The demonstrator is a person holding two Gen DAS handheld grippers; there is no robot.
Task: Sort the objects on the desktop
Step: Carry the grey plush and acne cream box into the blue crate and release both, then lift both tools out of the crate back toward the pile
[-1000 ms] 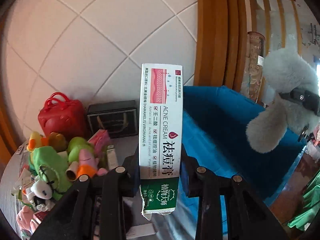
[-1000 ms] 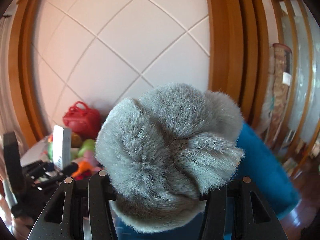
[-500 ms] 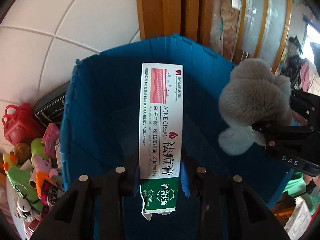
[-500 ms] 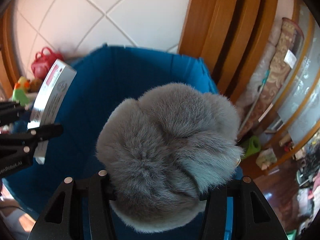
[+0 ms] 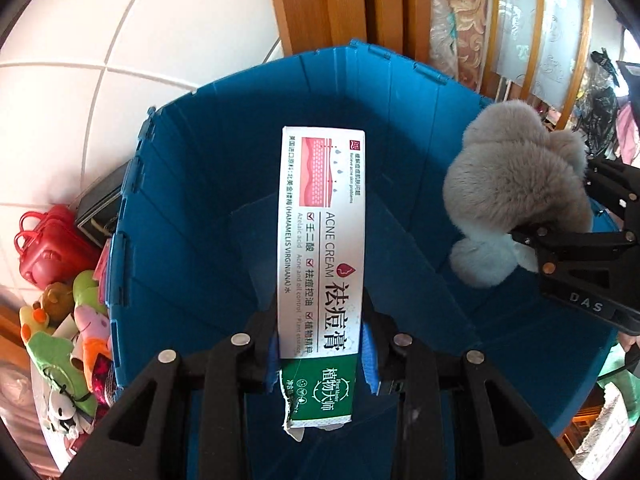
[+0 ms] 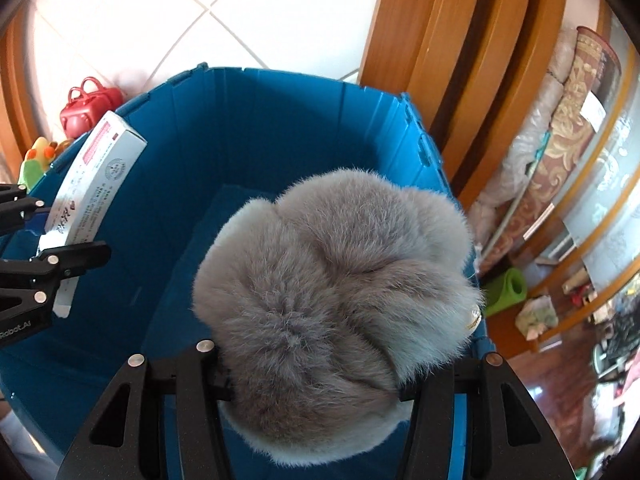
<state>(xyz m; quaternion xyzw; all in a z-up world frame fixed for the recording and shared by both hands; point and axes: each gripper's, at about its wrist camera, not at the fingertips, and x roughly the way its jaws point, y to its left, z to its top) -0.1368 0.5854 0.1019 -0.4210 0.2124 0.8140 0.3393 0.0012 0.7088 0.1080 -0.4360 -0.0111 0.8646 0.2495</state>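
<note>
Now cream box (image 5: 322, 240), grey plush (image 6: 340, 312) gripped above blue bin (image 6: 280, 120).

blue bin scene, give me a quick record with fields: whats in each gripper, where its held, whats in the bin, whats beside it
left gripper: shut on the white and green acne cream carton, held lengthwise between the fingers
right gripper: shut on the grey furry plush toy
position: both items held above the open blue plastic folding bin
bin contents: only its bare blue floor shows
beside the bin: red toy handbag, a heap of small colourful plush toys
backdrop: white tiled wall
</note>
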